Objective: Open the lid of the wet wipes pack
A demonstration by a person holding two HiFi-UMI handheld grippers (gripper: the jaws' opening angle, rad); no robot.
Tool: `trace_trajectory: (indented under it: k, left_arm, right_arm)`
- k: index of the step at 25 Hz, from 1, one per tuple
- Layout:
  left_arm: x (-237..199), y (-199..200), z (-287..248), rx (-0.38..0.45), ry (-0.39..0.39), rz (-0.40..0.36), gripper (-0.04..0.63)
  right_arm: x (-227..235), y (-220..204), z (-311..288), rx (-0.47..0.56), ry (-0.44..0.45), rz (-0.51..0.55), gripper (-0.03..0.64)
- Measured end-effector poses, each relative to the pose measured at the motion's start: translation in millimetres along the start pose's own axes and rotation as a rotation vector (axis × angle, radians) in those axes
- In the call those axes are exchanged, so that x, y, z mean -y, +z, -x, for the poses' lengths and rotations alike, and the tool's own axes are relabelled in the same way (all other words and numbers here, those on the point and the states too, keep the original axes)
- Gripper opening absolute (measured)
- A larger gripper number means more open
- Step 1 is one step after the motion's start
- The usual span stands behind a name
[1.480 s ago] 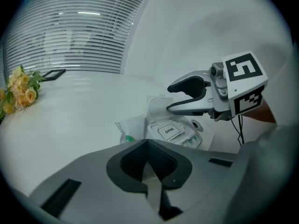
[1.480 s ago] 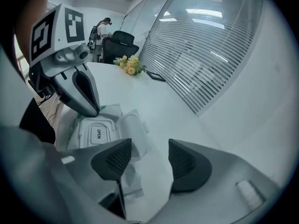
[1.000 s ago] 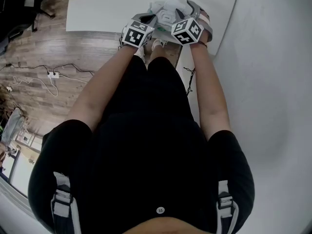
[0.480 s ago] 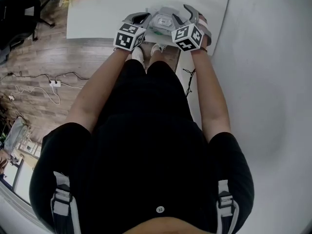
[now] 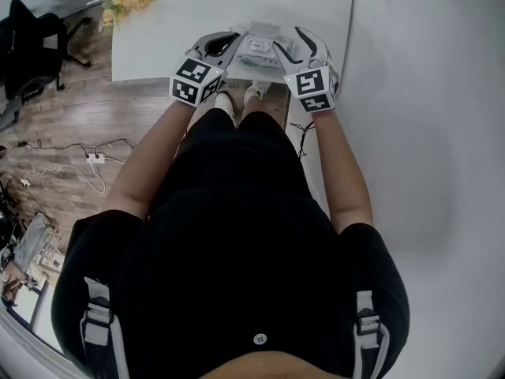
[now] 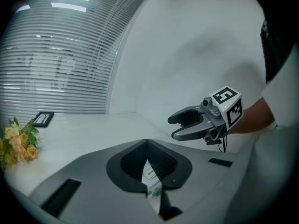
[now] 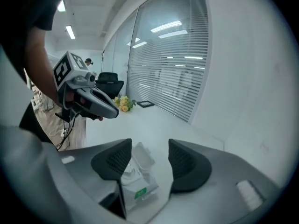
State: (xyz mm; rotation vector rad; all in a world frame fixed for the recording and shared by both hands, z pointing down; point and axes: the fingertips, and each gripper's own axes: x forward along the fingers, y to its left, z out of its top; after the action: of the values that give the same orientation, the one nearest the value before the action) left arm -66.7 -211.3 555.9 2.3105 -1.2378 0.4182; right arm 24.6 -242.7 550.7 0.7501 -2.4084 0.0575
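Above the near edge of the white table [image 5: 197, 14], the wet wipes pack [image 5: 260, 50] is held top-up, its long axis seemingly running between the grippers. Its end is pinched by the left gripper [image 5: 229, 44]; the right gripper [image 5: 288, 47] is spread beside it. The lid [image 7: 142, 154] is seen flipped up: the task looks done.

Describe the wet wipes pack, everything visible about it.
The wet wipes pack is a soft white plastic pouch with green print and a tab marked OPEN. Its rigid white flip lid stands open, tipped up on its hinge. The left gripper is shut on one edge, pinching the film. The pack lies between the right gripper's open fingers, close beside one, not clamped. In the head view it sits between both grippers over the white table; whether it touches the table cannot be told.
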Motion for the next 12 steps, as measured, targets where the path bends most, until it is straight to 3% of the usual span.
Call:
trace_trajectory:
  k: [5,12]
  left_arm:
    - [15.4,33.2,18.6,0.060,-0.048,-0.027,0.008]
    - [39.9,82.1,45.4,0.174,-0.109,-0.040,0.008]
  right_arm:
    - [-1.8,39.7,32.9,0.134,0.009,-0.113,0.252]
    - [0.4,86.5,77.4,0.329,0.005,-0.153,0.190]
